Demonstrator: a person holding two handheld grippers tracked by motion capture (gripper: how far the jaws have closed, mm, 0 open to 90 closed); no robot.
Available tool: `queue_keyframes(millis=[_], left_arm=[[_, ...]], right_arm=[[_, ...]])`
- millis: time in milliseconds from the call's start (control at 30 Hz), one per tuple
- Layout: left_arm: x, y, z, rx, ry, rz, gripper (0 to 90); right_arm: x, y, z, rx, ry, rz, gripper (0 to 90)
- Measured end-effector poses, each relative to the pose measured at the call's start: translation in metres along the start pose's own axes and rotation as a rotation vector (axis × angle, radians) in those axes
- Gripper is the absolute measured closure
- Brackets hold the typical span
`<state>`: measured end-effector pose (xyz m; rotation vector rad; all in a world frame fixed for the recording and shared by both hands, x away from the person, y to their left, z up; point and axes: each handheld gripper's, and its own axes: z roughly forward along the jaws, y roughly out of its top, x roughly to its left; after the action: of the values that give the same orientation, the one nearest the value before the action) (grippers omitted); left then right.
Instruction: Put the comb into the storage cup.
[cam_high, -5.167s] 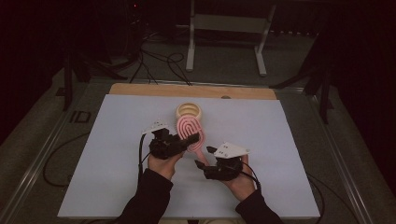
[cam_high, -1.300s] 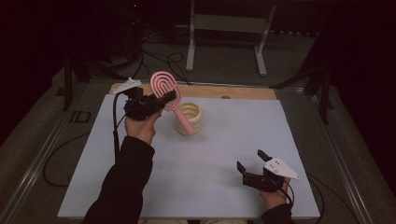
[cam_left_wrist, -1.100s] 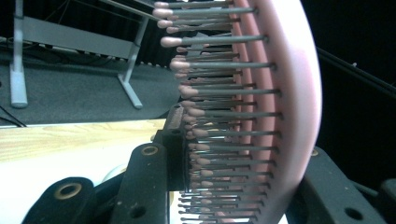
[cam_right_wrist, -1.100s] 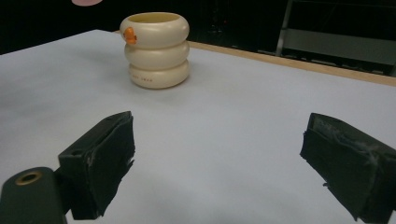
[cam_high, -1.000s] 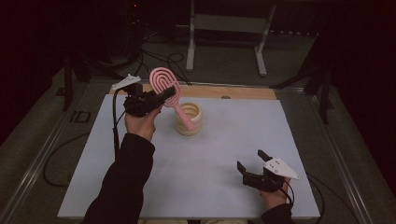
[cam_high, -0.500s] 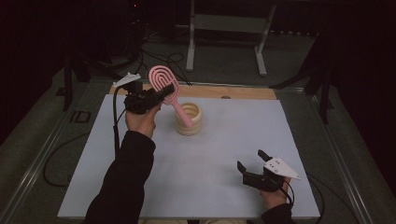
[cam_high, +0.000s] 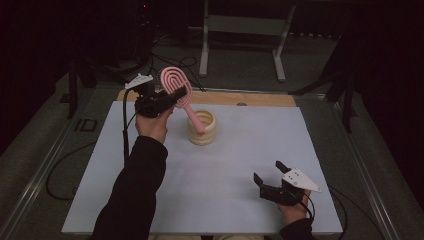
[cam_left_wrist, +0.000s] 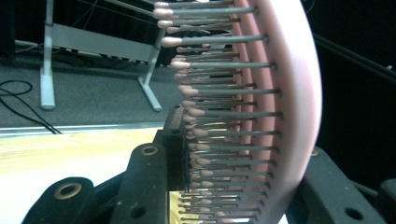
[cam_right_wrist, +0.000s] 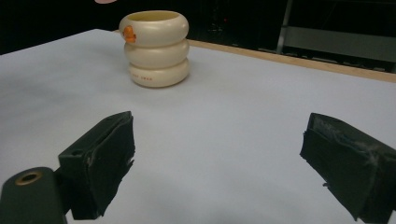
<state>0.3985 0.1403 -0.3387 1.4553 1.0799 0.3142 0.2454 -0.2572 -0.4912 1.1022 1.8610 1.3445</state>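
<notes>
My left gripper (cam_high: 172, 99) is raised over the table's far left, shut on the head of a pink hairbrush (cam_high: 176, 86). In the left gripper view the brush (cam_left_wrist: 289, 93) stands between the jaws with its bristles pointing left. Its handle slants down toward a cream ringed cup (cam_high: 209, 136) and overlaps it in the high view. The cup (cam_right_wrist: 156, 46) stands upright with a small orange spot on its top ring. My right gripper (cam_high: 269, 171) rests open near the table's front right, with nothing between its pads (cam_right_wrist: 112, 163).
The white tabletop (cam_high: 230, 190) lies bare between the cup and my right gripper. A wooden strip (cam_high: 260, 99) runs along the far edge. Beyond it are cables and a metal stand (cam_high: 240, 25) on the dark floor.
About five seconds ago both grippers were together near the cup. The left gripper has since lifted the brush to the far left, and the right has drawn back to the near right. Little has moved within the last second.
</notes>
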Motion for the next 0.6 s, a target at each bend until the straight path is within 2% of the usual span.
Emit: queue_keyframes(millis=[400,600], left_arm=[[0.0053,0.0006,0.006,0.003,0.049,0.009,64.7],[0.0076,0.0002,0.0089,0.0,0.065,-0.001,64.7]], right_arm=[[-0.001,0.0,-0.0006,-0.002,-0.001,0.002,9.1],[-0.0007,-0.0001,-0.0007,-0.001,0.0,0.003,9.1]])
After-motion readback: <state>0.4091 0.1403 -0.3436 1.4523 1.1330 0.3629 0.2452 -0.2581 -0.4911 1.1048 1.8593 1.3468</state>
